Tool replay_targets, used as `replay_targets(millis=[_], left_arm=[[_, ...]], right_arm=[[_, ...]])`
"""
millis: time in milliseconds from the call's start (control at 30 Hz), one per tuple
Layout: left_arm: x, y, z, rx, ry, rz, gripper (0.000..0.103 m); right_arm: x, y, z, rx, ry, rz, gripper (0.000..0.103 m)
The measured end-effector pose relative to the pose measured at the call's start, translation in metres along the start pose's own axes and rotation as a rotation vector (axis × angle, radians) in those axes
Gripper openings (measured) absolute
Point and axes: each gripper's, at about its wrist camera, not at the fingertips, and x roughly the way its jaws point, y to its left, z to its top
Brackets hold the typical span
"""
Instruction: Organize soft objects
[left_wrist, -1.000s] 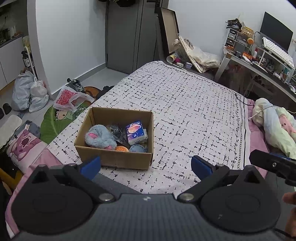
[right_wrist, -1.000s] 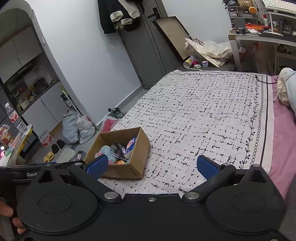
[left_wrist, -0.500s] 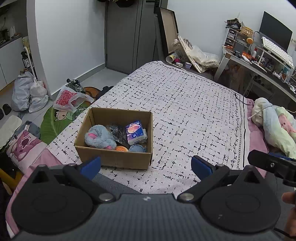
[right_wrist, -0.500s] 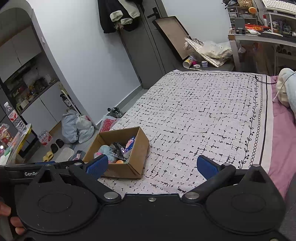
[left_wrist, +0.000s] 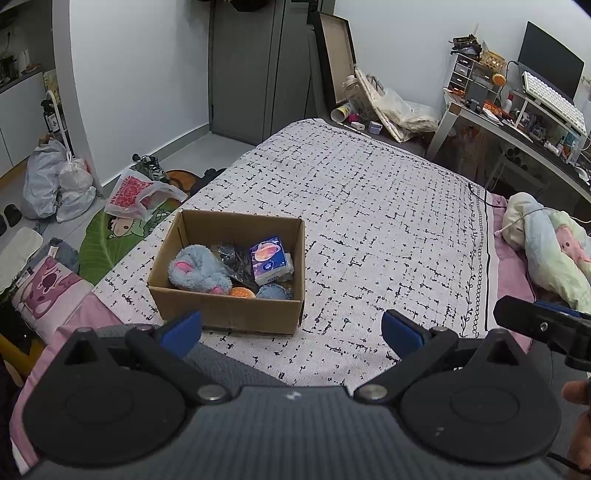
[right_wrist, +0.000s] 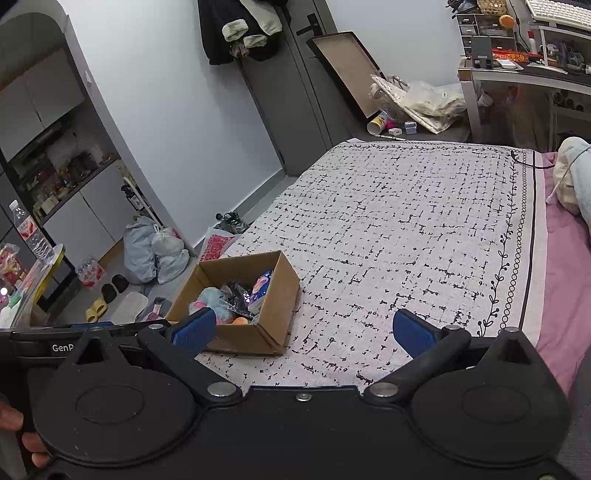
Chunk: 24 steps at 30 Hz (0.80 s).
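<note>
A brown cardboard box sits on the bed near its left edge, holding a fluffy grey-blue plush toy with pink patches and a blue tissue pack. The left gripper and right gripper both hover with fingers spread wide, empty.

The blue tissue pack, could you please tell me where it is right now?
The blue tissue pack stands inside the cardboard box on the bed, right of the blue plush toy.

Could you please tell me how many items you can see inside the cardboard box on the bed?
5 visible in the cardboard box: blue plush toy at left, dark crinkly bag in the middle, tissue pack at right, orange ball and blue ball at the near wall. More may lie hidden underneath.
</note>
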Motion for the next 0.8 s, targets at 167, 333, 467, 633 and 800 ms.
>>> replay_targets(millis=[167,333,467,633,800], left_arm=[[-0.0021,0.0002,0.0005,0.004,-0.006,-0.003,0.103],[-0.0009,0.0002,0.0007,0.0,-0.005,-0.003,0.103],[0.0005,-0.0004,-0.0005,0.004,-0.003,0.005,0.103],[0.001,-0.0022,-0.0011,0.006,-0.007,0.002,0.103],[0.0016,-0.004,-0.0014,0.006,-0.007,0.022,0.103]], right_arm=[[-0.0006,0.0004,0.0006,-0.002,0.003,-0.002,0.103],[-0.0005,-0.0005,0.0006,0.005,0.002,-0.005,0.103],[0.0016,-0.001,-0.0003,0.006,0.009,-0.007,0.103],[0.0026,-0.0011,-0.0015,0.003,0.013,-0.001,0.103],[0.0043,-0.0029,-0.0023,0.012,0.02,-0.005,0.103]])
